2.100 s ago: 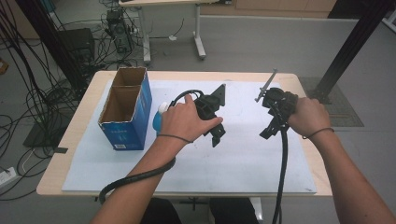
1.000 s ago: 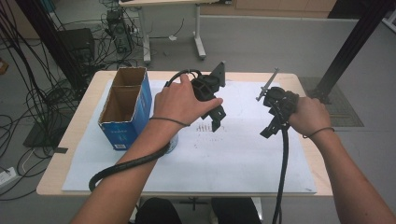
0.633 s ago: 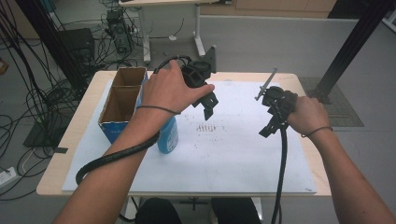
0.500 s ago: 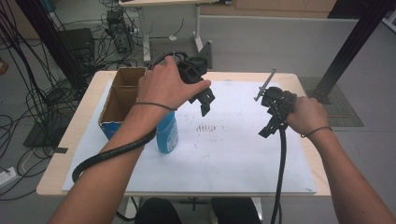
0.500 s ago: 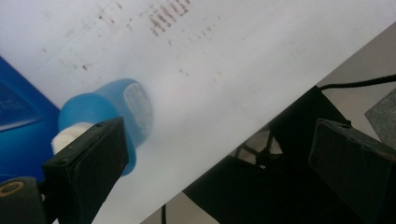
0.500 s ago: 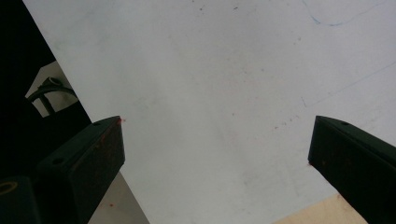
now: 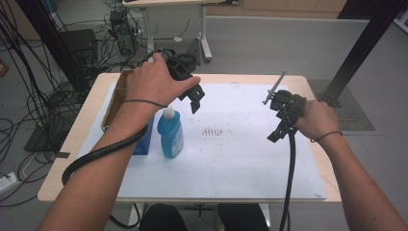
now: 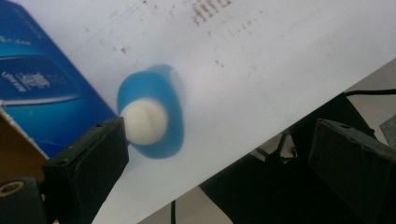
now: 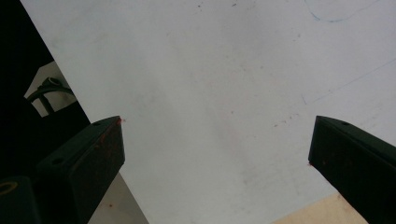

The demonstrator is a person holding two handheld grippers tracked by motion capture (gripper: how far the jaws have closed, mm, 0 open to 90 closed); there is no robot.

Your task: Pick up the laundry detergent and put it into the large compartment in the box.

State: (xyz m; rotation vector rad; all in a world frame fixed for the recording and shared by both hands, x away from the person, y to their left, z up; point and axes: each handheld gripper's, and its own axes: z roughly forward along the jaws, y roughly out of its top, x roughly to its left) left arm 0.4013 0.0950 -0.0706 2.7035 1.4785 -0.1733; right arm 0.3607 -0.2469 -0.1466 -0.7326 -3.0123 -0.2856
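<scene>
- A blue bottle (image 7: pixel 171 133) with a white cap (image 7: pixel 168 113) stands upright on the white sheet (image 7: pixel 231 163) that covers the worktop (image 7: pixel 65 159), toward its left side.
- Just left of the bottle, an open cardboard box (image 7: pixel 115 98) with blue sides sits partly hidden under the person's left forearm.
- The left tool (image 7: pixel 194 100) hangs above the worktop, just to the far right of the bottle and apart from it. Its jaws stand wide apart and hold nothing.
- In the left gripper view, looking down, the bottle (image 8: pixel 154 114) sits near one jaw rather than centred in the gap, and the picture is blurred there. The blue side of the box (image 8: pixel 42 93) lies beside it.
- The right tool (image 7: pixel 274 103) rests over the right part of the sheet, well apart from the bottle. Its jaws are also spread, with bare sheet (image 9: pixel 210 93) between them.
- Judged from this, the step in hand concerns the standing bottle, which is free of both tools; whether the left tool is coming in or going away cannot be told.
- To grip the bottle next, the left tool would need to shift so the cap sits midway between its jaws, then lower and close gently, since the tall narrow bottle could tip.
</scene>
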